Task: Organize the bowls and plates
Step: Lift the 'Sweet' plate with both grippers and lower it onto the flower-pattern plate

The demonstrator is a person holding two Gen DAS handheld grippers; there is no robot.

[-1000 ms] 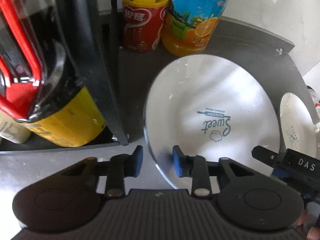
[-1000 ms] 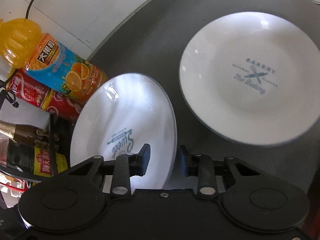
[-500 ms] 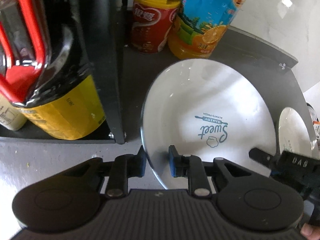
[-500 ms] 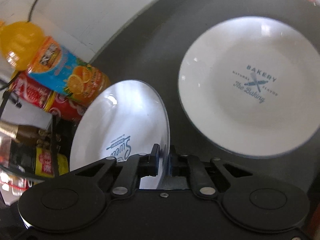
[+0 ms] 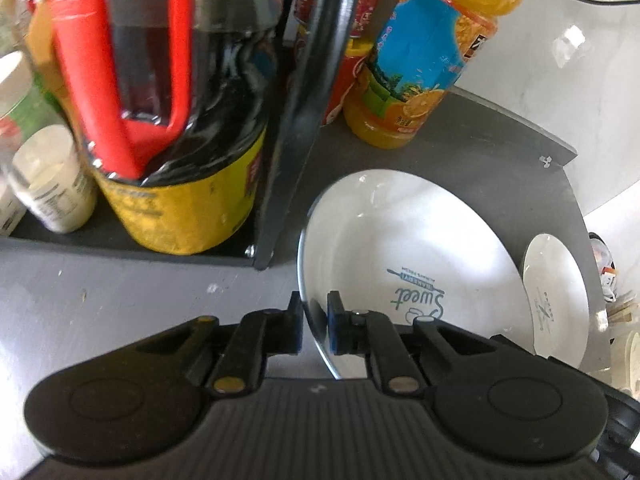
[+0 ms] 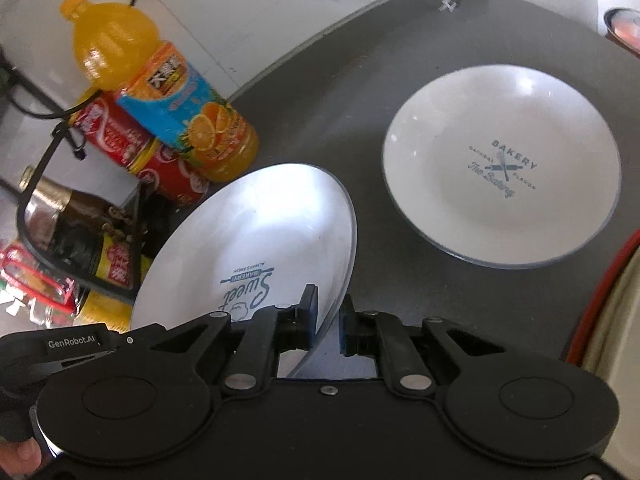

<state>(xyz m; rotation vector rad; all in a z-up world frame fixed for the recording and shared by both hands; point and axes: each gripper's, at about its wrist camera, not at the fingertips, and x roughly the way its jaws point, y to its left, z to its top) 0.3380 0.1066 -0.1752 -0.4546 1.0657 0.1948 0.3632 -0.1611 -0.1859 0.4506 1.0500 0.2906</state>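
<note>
Both grippers (image 5: 314, 326) (image 6: 327, 322) clamp Sweet plate (image 5: 412, 256) rim.

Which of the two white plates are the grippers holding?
The Sweet plate, gripped at its rim by the left gripper and right gripper. The Bakery plate lies untouched on the table.

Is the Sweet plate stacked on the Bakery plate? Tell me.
No: in the right wrist view the Sweet plate is held apart from the Bakery plate, which lies alone on the dark table.
</note>
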